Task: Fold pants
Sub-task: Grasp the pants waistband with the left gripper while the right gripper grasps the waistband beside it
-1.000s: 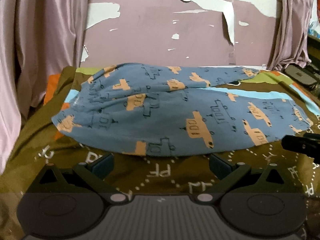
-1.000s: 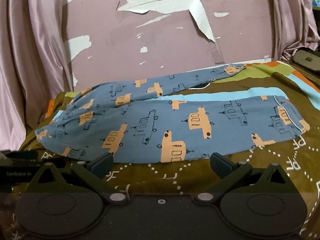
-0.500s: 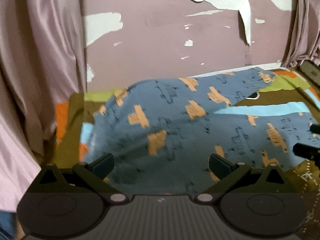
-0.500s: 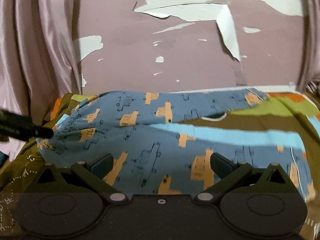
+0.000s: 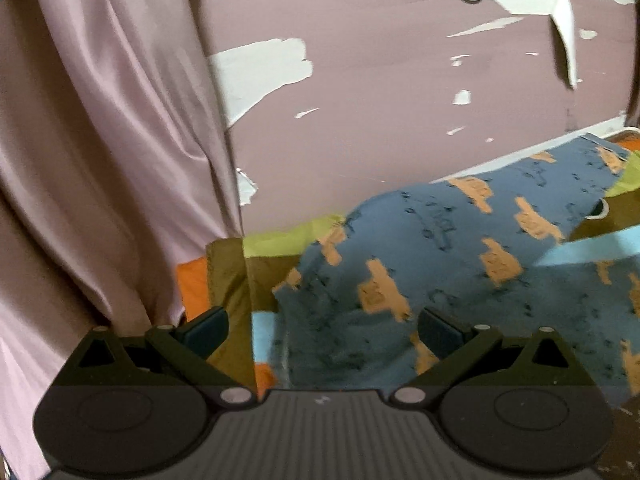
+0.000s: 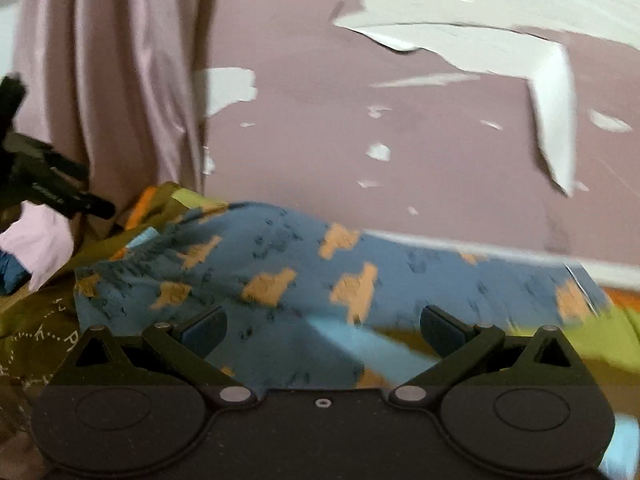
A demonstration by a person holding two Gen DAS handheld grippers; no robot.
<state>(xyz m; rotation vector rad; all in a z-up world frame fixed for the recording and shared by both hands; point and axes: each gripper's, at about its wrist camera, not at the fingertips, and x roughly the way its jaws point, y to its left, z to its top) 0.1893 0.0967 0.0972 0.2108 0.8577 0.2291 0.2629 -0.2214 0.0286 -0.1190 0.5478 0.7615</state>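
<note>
The blue pants with orange car prints (image 5: pixel 460 264) lie spread on the brown patterned bedspread (image 5: pixel 232 280), waist end at the left, legs running right. My left gripper (image 5: pixel 322 330) is open and empty, just above the waist end of the pants. My right gripper (image 6: pixel 322 330) is open and empty, over the middle of the pants (image 6: pixel 280 264). The left gripper also shows at the left edge of the right wrist view (image 6: pixel 60 196), near the waist end.
A pink wall with peeling paint (image 5: pixel 400 100) stands right behind the bed. A pink curtain (image 5: pixel 100 160) hangs at the left, close to the pants' waist end. The bedspread shows orange, green and light blue patches (image 6: pixel 608 332).
Both grippers have moved forward and to the left over the pants, toward the wall and curtain. Both stay open and empty. The pants have not moved.
</note>
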